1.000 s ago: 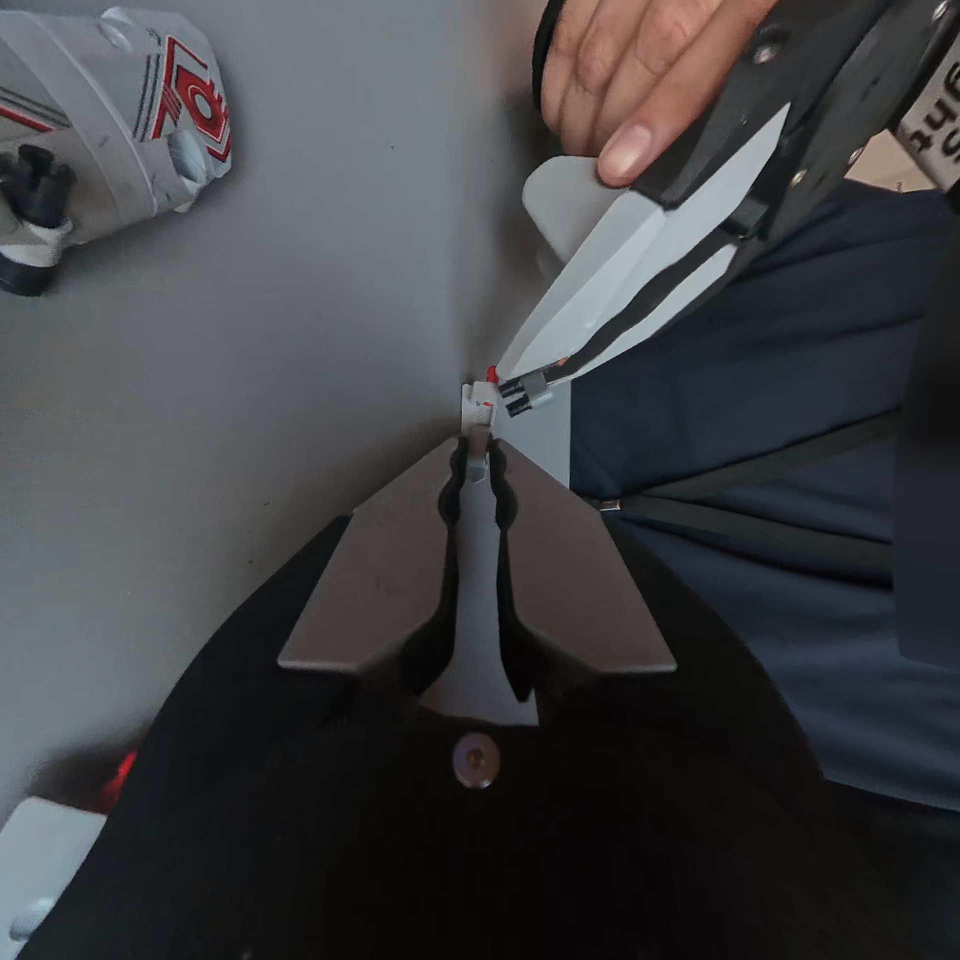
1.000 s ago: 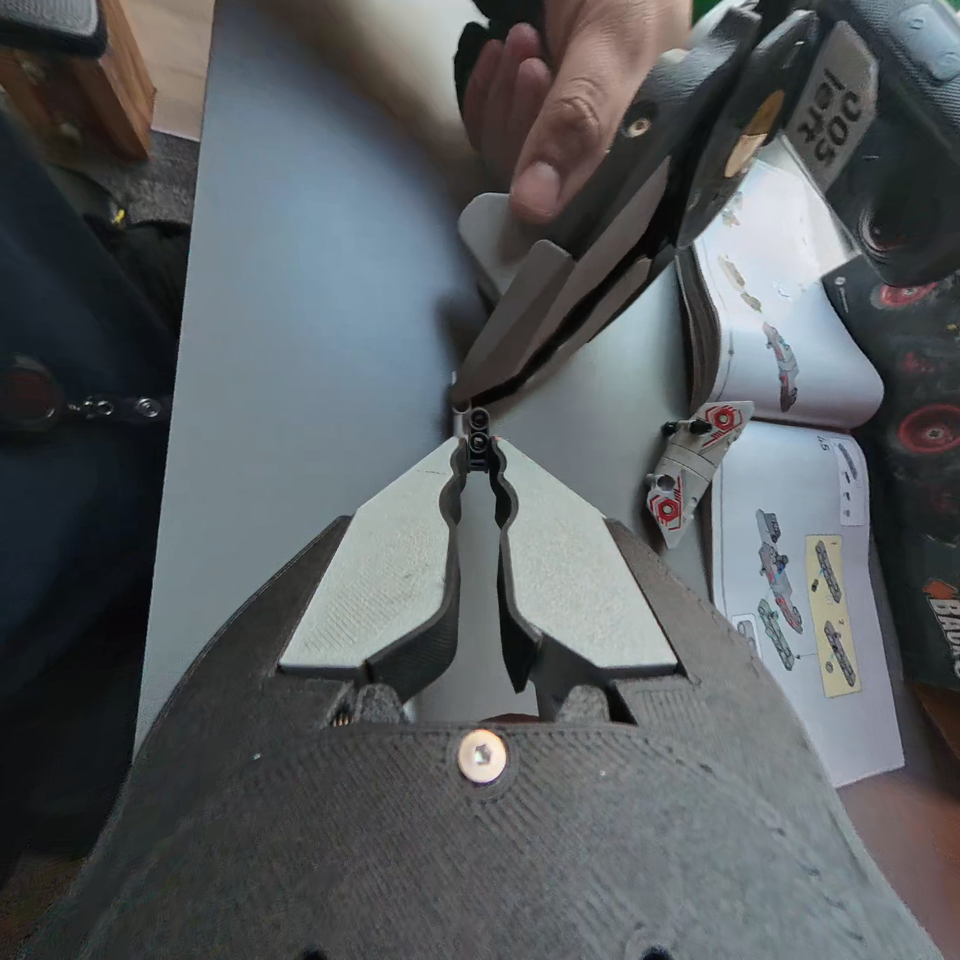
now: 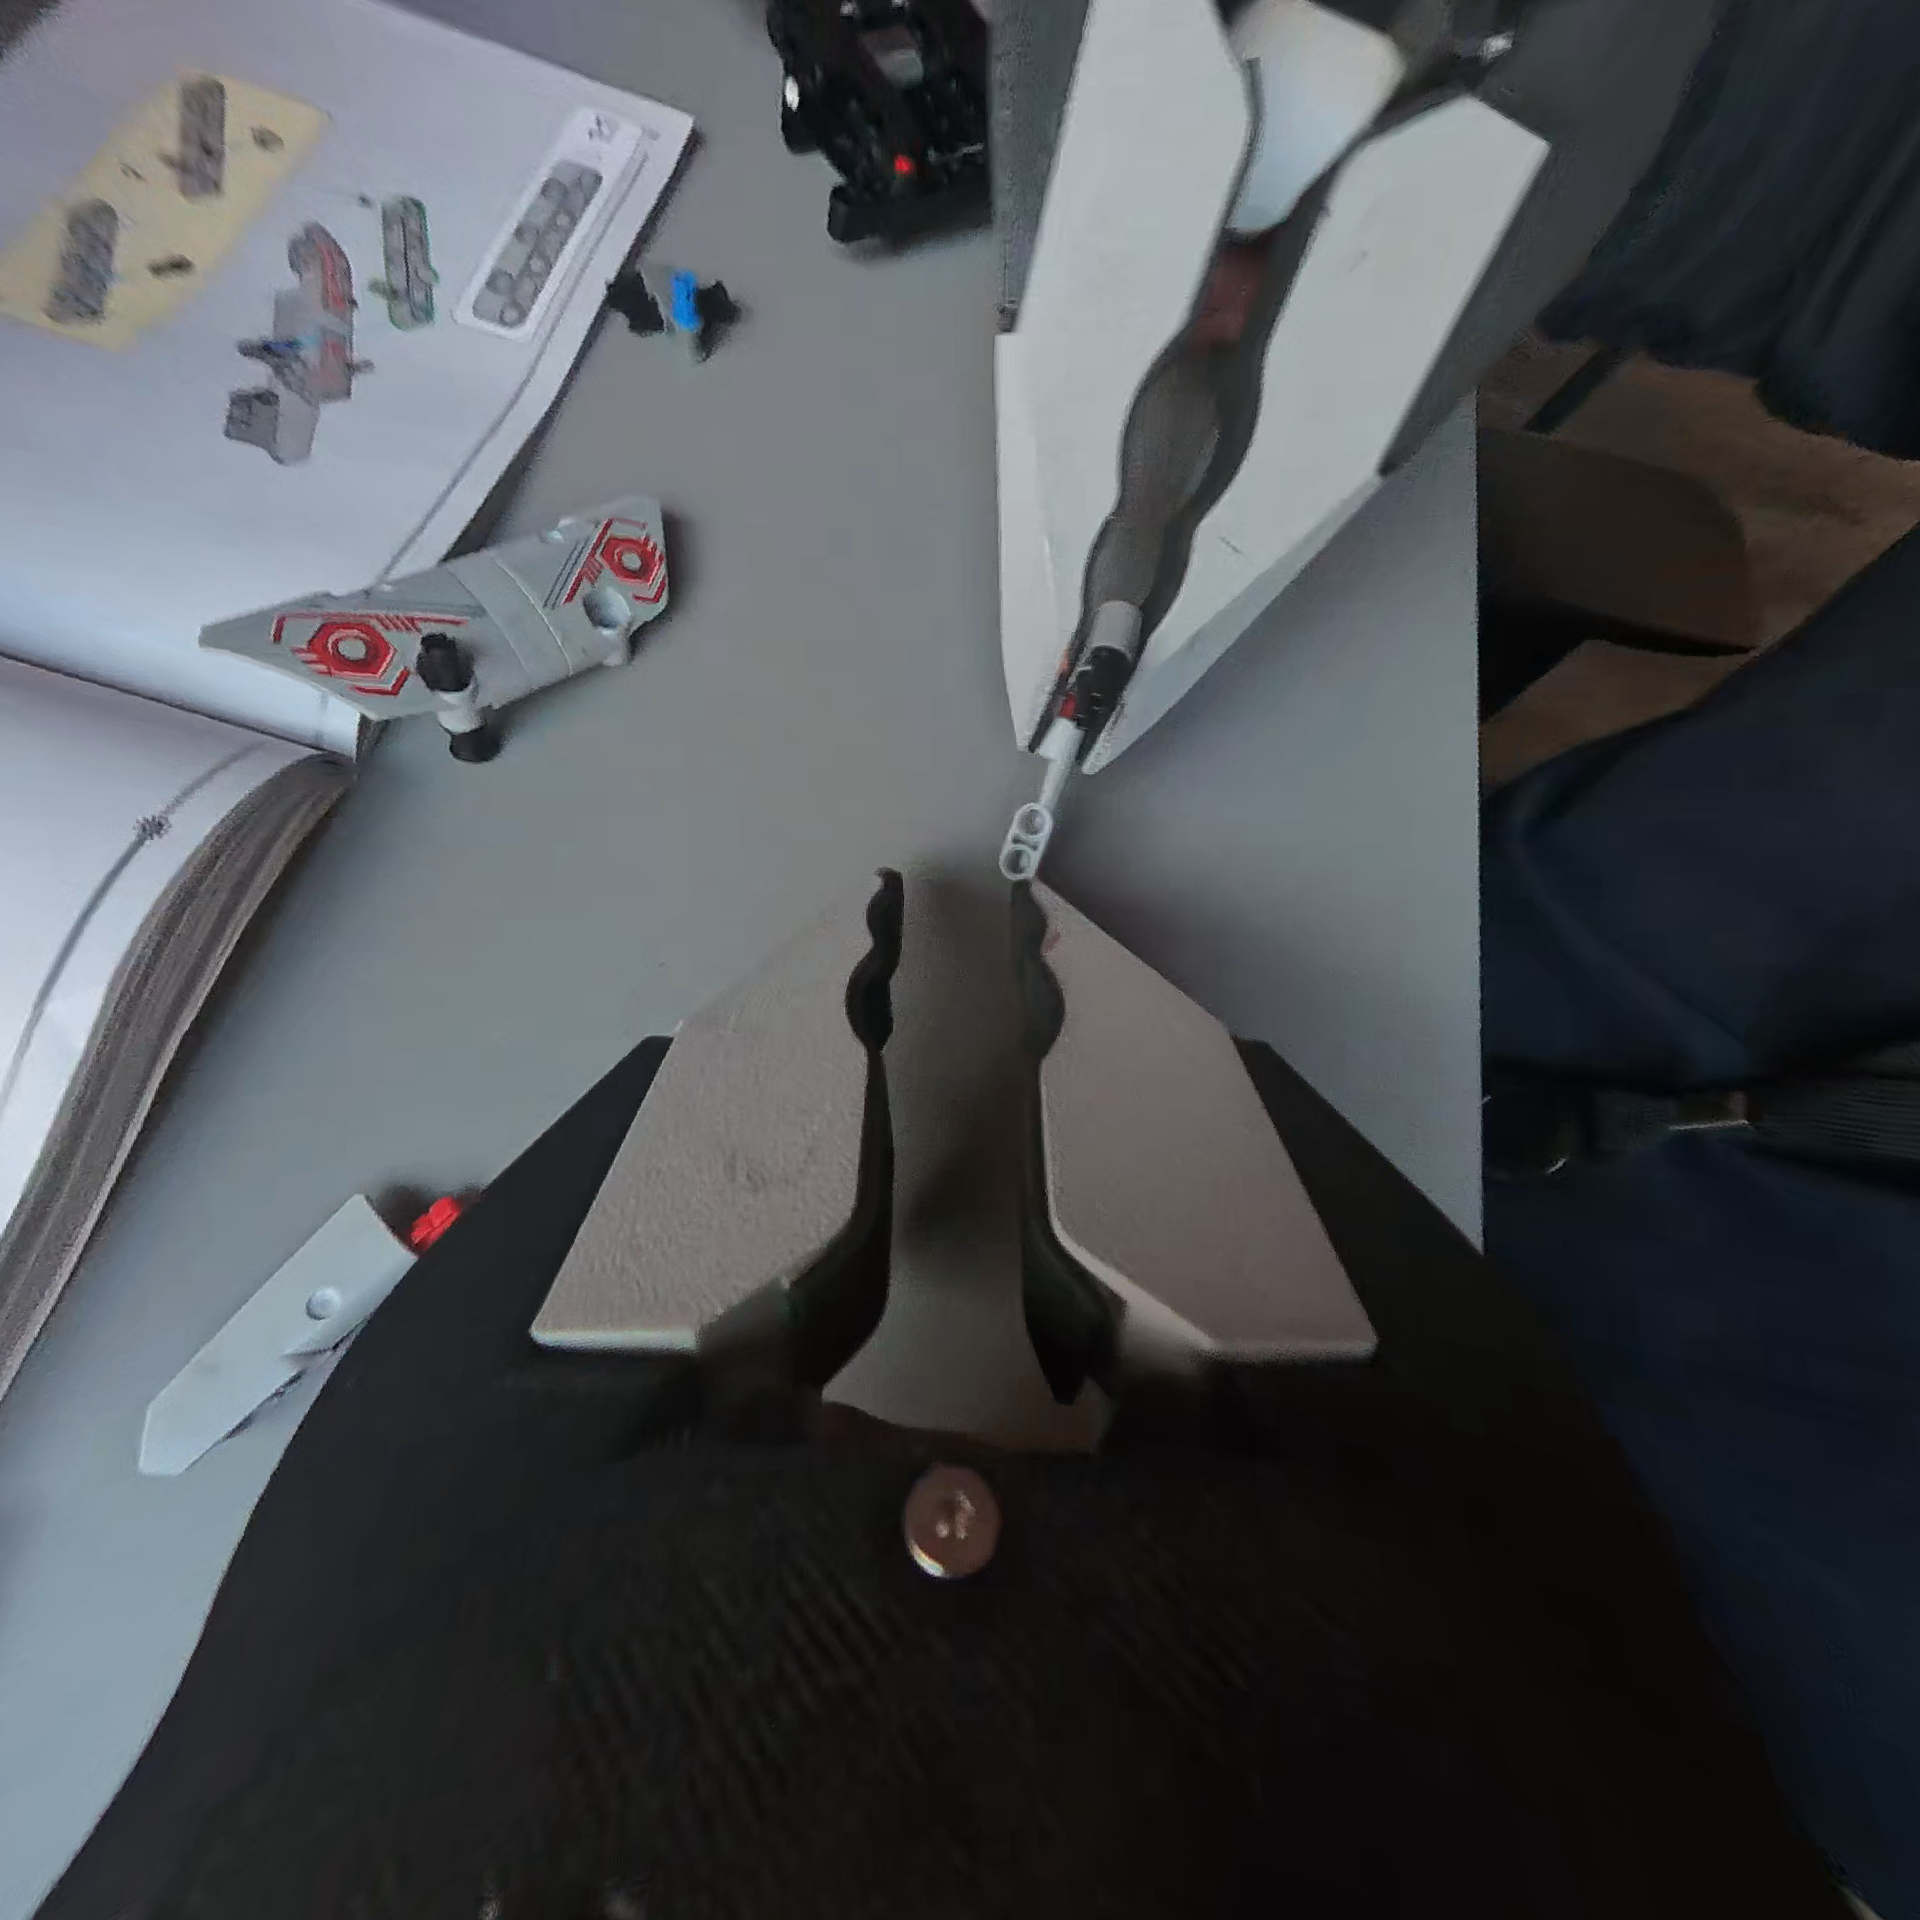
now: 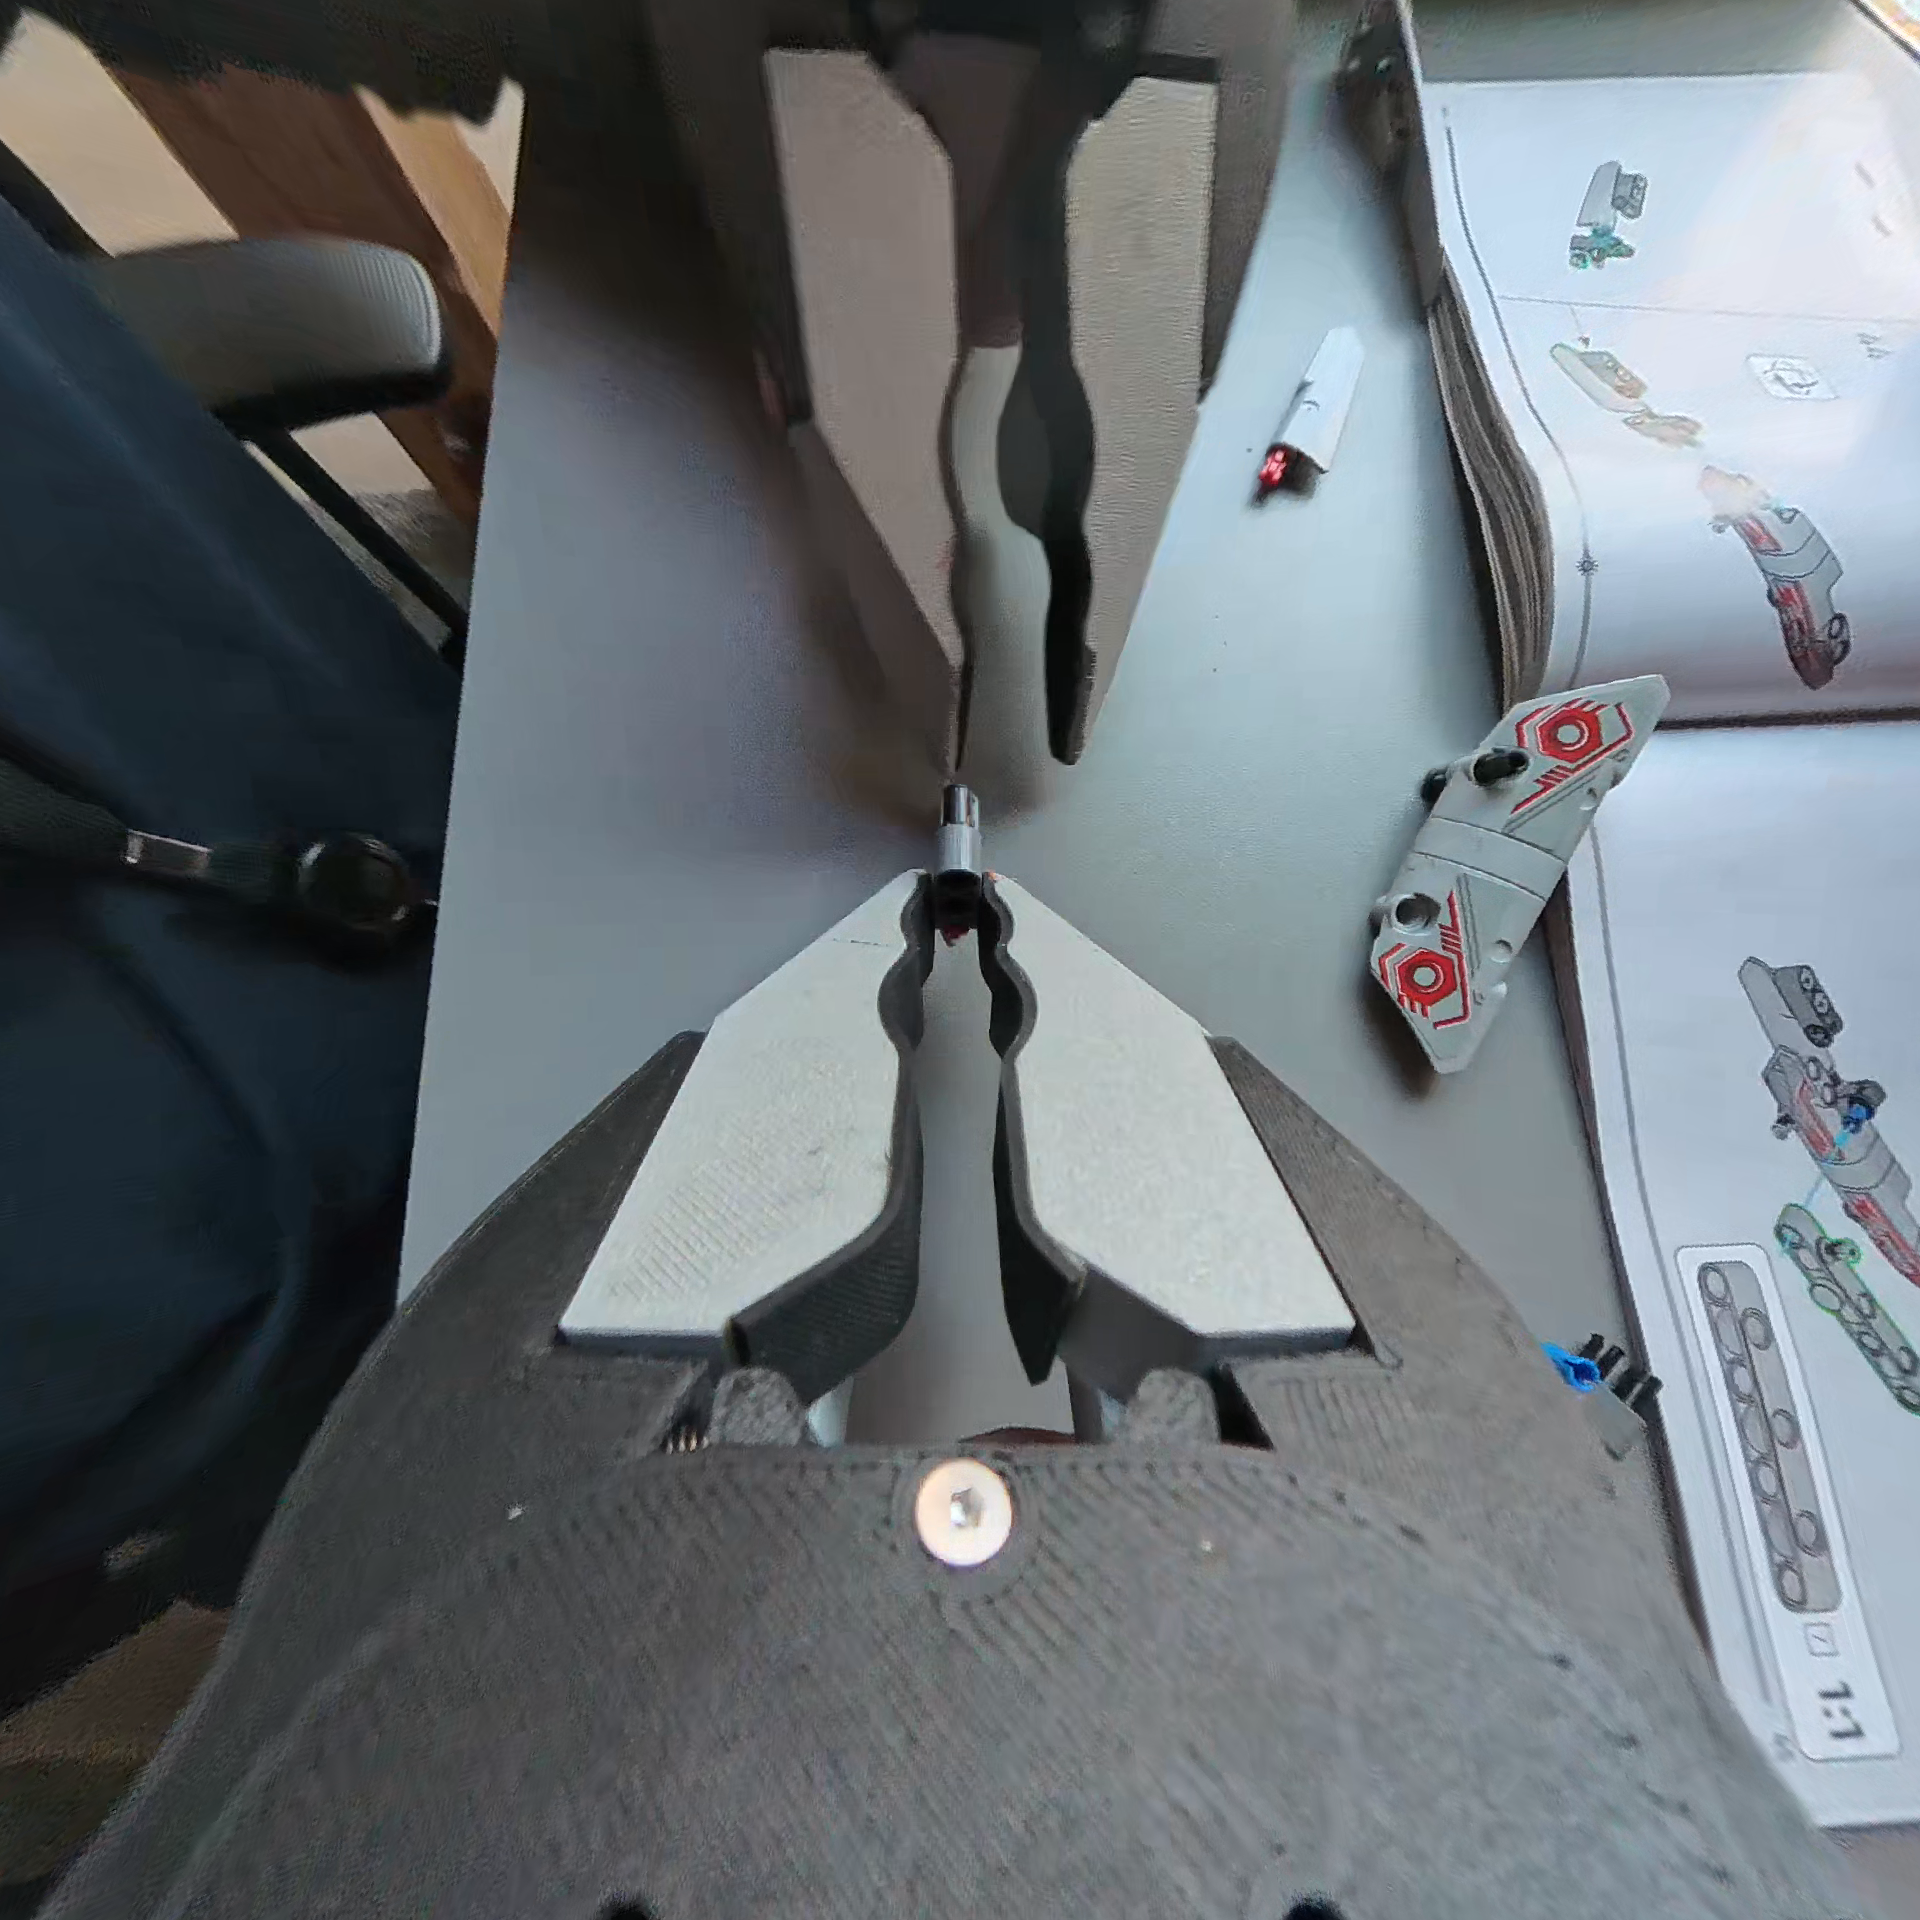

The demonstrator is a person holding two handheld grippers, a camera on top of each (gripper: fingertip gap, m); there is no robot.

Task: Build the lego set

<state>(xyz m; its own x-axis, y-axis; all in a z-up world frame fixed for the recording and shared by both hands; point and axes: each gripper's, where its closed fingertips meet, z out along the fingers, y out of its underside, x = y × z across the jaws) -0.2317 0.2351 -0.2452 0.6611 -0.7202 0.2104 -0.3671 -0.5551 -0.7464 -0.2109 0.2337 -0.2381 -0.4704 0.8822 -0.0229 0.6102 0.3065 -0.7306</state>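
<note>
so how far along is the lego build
Done: a grey wing panel with red markings lies assembled by the open instruction booklet. In hand: the right gripper pinches a small pin-and-connector piece; the left gripper is open. Left: a grey slope piece, a blue-and-black pin cluster and a black assembly lie separate.

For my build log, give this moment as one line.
left hand-held gripper: open | right hand-held gripper: shut on small lego piece | winged panel: on table
</note>
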